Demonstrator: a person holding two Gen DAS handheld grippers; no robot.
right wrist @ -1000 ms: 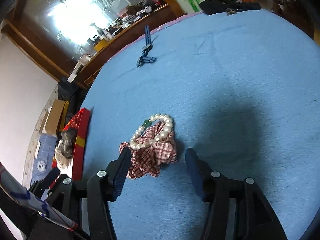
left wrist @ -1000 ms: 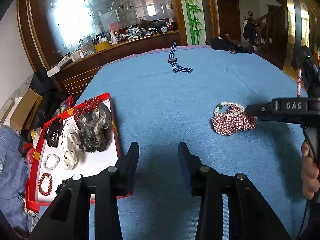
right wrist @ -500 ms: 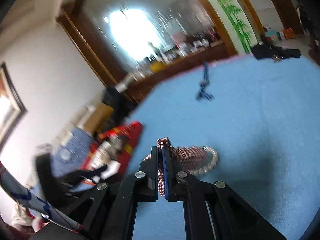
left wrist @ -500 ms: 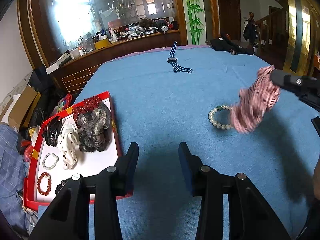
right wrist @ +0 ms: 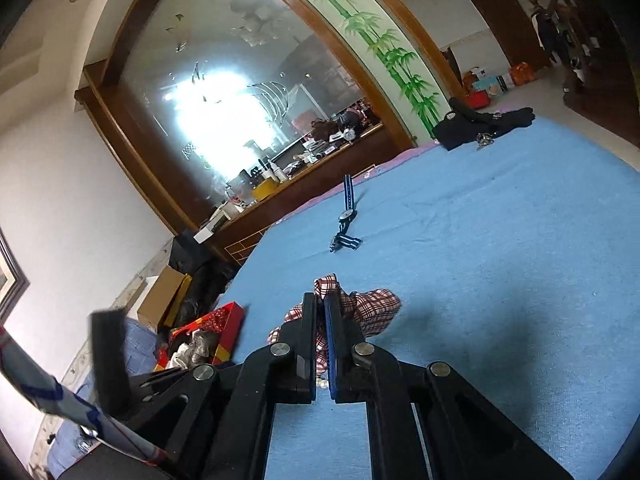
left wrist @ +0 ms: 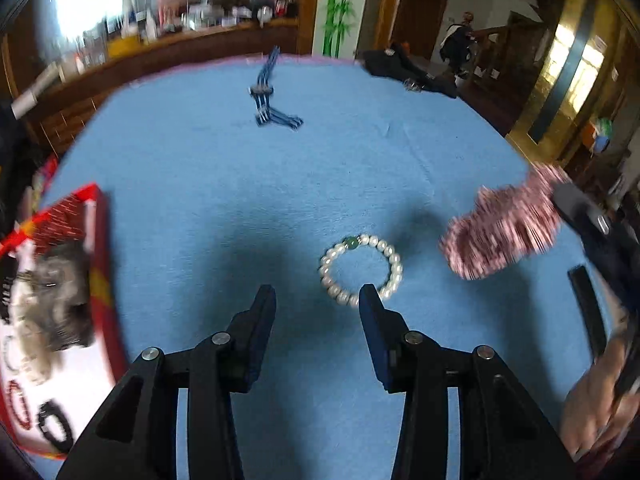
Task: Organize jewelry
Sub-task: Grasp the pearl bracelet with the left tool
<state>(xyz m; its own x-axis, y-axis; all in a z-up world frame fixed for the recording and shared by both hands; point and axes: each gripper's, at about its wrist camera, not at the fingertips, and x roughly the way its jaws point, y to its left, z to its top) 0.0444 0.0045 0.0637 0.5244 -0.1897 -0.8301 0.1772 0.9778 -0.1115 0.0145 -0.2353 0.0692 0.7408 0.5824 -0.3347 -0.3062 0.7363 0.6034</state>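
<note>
A pearl bracelet (left wrist: 361, 267) with one green bead lies flat on the blue tablecloth (left wrist: 280, 184). My left gripper (left wrist: 317, 300) hovers just in front of it, open, with nothing between its fingers; its right fingertip (left wrist: 370, 300) covers the bracelet's near edge. My right gripper (right wrist: 324, 300) is shut on a red plaid scrunchie (right wrist: 368, 308) and holds it above the cloth. In the left wrist view the scrunchie (left wrist: 500, 232) hangs blurred at the right.
A red tray (left wrist: 100, 248) at the left edge holds hair clips and several bracelets. A blue striped watch (left wrist: 268, 108) lies farther back on the cloth. Dark clothing (left wrist: 404, 70) sits at the far edge. A person's hand (left wrist: 596, 412) is at the lower right.
My right gripper closed on the plaid scrunchie and lifted it off the pearl bracelet. My left gripper swung right from the tray toward the bracelet.
</note>
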